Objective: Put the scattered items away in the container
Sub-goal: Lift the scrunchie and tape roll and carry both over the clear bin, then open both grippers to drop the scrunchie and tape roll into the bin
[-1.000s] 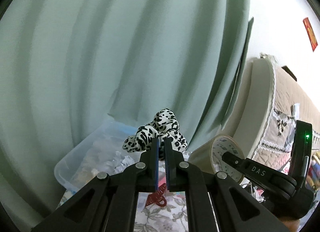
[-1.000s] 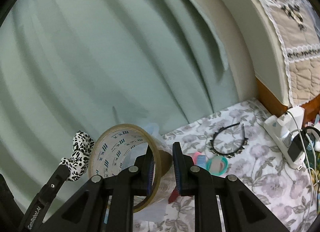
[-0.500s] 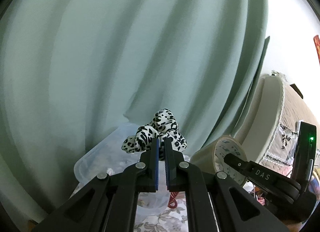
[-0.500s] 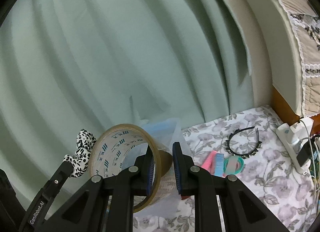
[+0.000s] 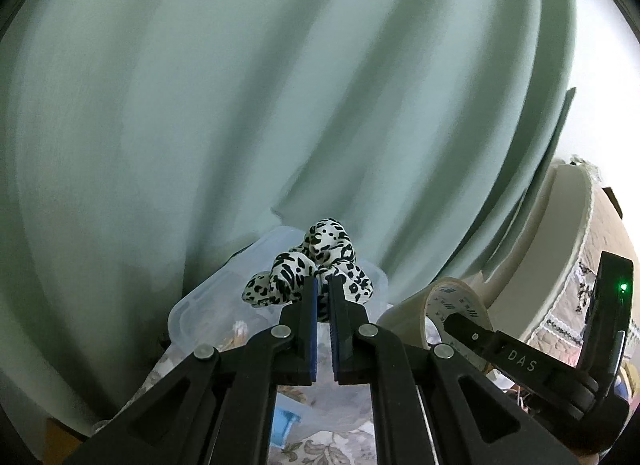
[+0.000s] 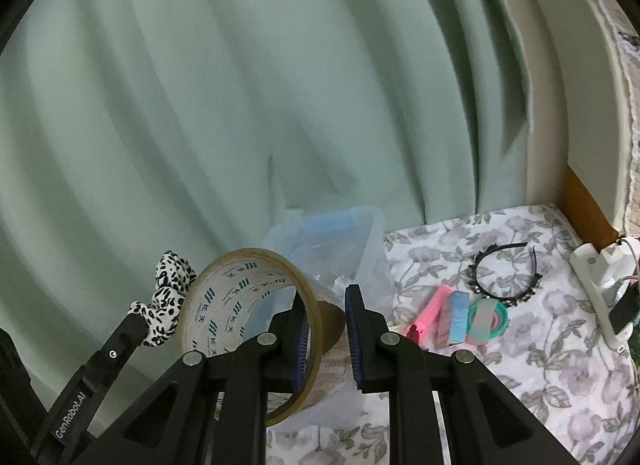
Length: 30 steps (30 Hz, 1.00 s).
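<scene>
Now | your left gripper (image 5: pixel 324 297) pinches the leopard-print scrunchie (image 5: pixel 316 265) over the clear plastic container (image 5: pixel 208 305), ready to drop | your right gripper (image 6: pixel 326 329) clamps the packing tape roll (image 6: pixel 248 305) wall beside it | headband (image 6: pixel 506 273) waits on the floral bedspread (image 6: pixel 540 353)

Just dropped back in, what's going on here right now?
Both grippers are loaded. The left gripper is shut on a black-and-white spotted scrunchie, held above the clear plastic container. The right gripper is clamped on the wall of a roll of brown packing tape beside that container. A black headband, small tape roll and pink and blue items lie on the floral cloth.
</scene>
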Each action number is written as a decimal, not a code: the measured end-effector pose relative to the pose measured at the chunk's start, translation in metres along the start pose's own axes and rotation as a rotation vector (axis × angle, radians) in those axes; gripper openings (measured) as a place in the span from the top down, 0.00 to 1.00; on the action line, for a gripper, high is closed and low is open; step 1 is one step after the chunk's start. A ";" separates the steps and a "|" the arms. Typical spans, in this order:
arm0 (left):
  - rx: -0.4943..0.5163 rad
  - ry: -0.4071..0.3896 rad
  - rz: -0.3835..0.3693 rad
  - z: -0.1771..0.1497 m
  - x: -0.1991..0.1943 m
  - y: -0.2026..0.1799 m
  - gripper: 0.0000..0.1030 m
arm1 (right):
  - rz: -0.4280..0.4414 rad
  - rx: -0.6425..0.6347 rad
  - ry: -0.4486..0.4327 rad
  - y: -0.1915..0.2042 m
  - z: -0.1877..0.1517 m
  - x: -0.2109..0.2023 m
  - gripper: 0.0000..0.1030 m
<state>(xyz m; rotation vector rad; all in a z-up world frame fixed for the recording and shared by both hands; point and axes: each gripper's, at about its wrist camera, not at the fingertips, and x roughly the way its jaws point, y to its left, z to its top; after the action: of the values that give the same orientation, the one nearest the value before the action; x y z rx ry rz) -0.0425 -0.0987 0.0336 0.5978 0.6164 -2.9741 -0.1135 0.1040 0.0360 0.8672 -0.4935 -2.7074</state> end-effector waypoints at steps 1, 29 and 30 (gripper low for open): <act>-0.006 0.005 0.002 -0.003 -0.001 -0.003 0.96 | -0.001 -0.005 0.008 0.002 0.000 0.004 0.81; -0.107 0.159 0.034 -0.017 0.048 0.038 0.76 | -0.010 -0.124 0.227 0.031 -0.025 0.092 0.66; -0.110 0.159 0.034 -0.017 0.045 0.037 0.75 | -0.012 -0.130 0.230 0.031 -0.026 0.093 0.66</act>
<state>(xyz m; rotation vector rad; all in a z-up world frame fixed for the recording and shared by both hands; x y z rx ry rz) -0.0738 -0.1247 -0.0118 0.8313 0.7670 -2.8580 -0.1667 0.0379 -0.0192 1.1289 -0.2609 -2.5718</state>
